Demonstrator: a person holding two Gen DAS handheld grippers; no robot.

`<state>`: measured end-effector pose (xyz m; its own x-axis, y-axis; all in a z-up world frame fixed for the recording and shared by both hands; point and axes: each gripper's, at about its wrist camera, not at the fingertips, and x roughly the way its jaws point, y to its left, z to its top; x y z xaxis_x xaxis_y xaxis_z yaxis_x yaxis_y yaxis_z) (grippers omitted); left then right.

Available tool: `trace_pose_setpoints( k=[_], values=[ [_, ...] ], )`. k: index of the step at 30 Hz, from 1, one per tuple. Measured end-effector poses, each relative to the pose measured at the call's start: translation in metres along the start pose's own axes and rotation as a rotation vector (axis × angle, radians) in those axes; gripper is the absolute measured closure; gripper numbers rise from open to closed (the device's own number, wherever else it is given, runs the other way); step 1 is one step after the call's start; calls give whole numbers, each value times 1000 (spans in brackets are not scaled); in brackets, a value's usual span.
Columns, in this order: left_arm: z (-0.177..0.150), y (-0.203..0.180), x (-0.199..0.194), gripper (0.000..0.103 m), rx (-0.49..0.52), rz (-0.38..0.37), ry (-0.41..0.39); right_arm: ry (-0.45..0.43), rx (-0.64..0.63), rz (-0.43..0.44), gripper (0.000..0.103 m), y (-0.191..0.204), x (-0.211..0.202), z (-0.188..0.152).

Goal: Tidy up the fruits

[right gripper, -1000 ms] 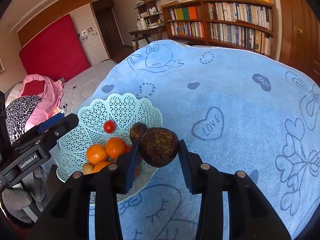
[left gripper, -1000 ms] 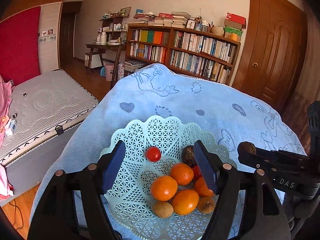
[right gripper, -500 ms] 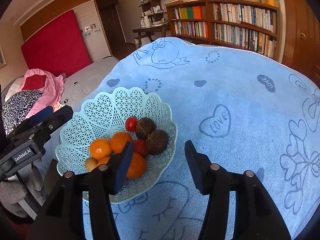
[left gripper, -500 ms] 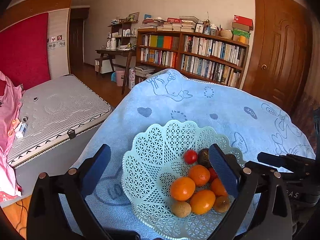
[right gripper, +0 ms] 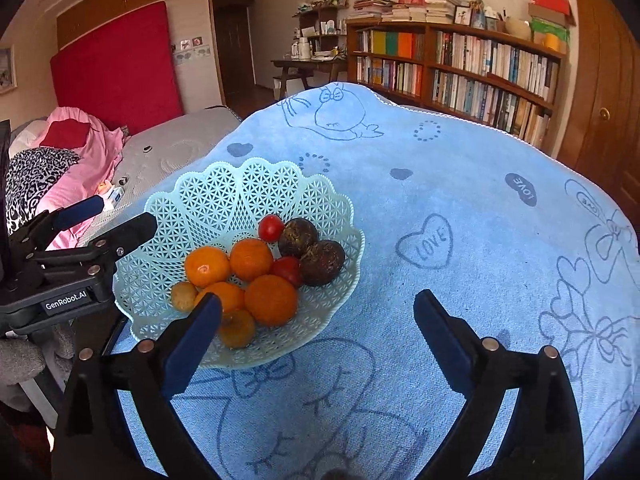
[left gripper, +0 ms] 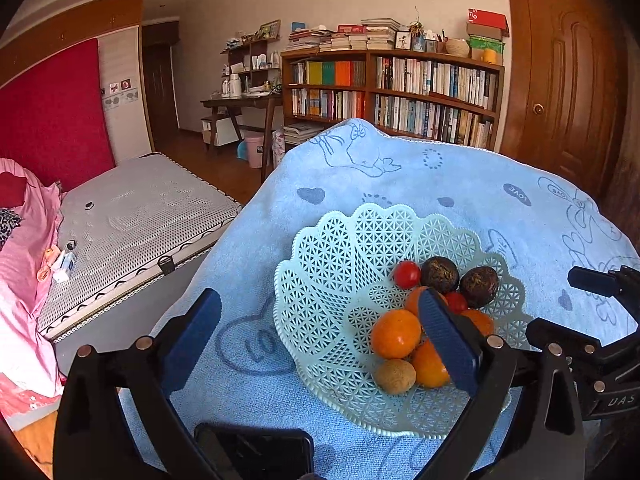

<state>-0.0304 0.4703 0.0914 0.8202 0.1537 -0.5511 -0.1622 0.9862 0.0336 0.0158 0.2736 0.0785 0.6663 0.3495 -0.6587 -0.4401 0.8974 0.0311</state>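
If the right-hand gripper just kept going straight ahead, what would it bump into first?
Probably only the blue towel. The right gripper is open and empty, and the fruit basket sits left of its line; depth is hard to judge.

A pale mint-green basket with a lattice weave holds orange oranges, two red tomatoes, two dark brown fruits and tan-brown ones. Beneath the basket lies a light blue cloth printed with darker blue hearts, bows and cartoon outlines. Both grippers, beside the basket, are black with blue finger pads.
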Motion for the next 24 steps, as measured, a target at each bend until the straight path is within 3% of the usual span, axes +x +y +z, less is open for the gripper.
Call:
trace_pose_setpoints(
  k=[11,17,24],
  values=[
    [-14,1,-14,3,33,45,-23,-36,-97,-23,5,26,-14,-6],
    [-16,1,-19,3,55,71,-44,-77,-147,-100,5,38,-22,-7],
    [-18,0,-21,3,62,68,-45,-43,-156,-81,5,45,-14,-9]
  ],
)
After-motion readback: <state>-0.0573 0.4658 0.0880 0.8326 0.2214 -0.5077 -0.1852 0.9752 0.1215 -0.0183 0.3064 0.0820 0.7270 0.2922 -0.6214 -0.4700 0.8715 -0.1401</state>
